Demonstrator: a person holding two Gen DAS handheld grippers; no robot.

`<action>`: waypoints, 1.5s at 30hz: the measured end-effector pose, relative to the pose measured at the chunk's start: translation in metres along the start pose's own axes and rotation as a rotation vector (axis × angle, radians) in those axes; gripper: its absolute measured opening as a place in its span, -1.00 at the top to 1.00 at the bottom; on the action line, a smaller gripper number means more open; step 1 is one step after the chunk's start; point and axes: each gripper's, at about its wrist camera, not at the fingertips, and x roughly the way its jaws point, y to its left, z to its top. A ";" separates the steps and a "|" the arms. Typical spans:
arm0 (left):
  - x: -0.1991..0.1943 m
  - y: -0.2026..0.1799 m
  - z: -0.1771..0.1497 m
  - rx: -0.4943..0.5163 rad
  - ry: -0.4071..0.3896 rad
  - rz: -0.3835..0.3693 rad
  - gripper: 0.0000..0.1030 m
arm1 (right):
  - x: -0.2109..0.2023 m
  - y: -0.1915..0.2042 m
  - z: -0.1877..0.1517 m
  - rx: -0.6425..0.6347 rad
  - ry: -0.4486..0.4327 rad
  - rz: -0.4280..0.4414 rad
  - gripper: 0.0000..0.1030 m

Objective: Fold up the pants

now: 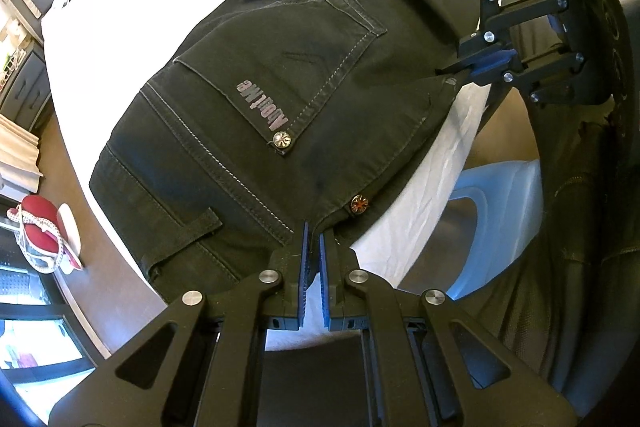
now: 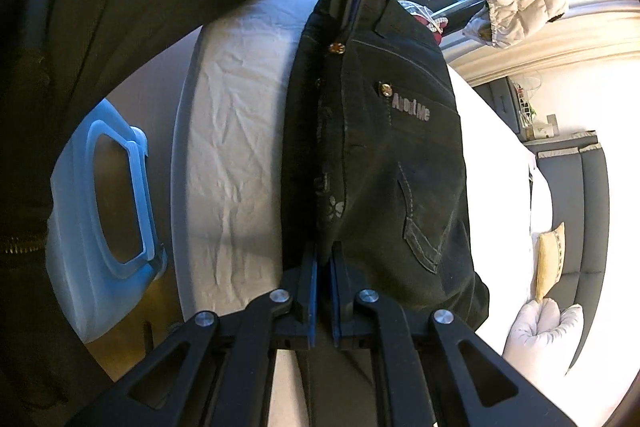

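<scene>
Black jeans [image 1: 280, 79] lie on the white bed, back pocket with "About Me" print facing up. My left gripper [image 1: 314, 239] is shut on the waistband edge near a metal button [image 1: 359, 203]. My right gripper [image 1: 452, 71] shows at the right of the left wrist view, shut on the jeans' edge. In the right wrist view the jeans [image 2: 400, 155] run away from my right gripper [image 2: 324, 259], which pinches the fabric; the left gripper [image 2: 352, 15] grips the far end at the top.
The white bed sheet [image 1: 420, 179] has its edge close by. A light blue plastic bin [image 2: 104, 207] stands on the floor beside the bed. A yellow pillow [image 2: 550, 259] and white cushion [image 2: 540, 331] lie on the bed. My dark sleeve [image 1: 580, 227] is at the right.
</scene>
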 end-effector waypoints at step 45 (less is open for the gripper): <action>0.038 0.022 0.114 -0.479 -0.162 -0.171 0.72 | -0.001 -0.220 -0.226 1.566 -0.143 -0.038 -0.50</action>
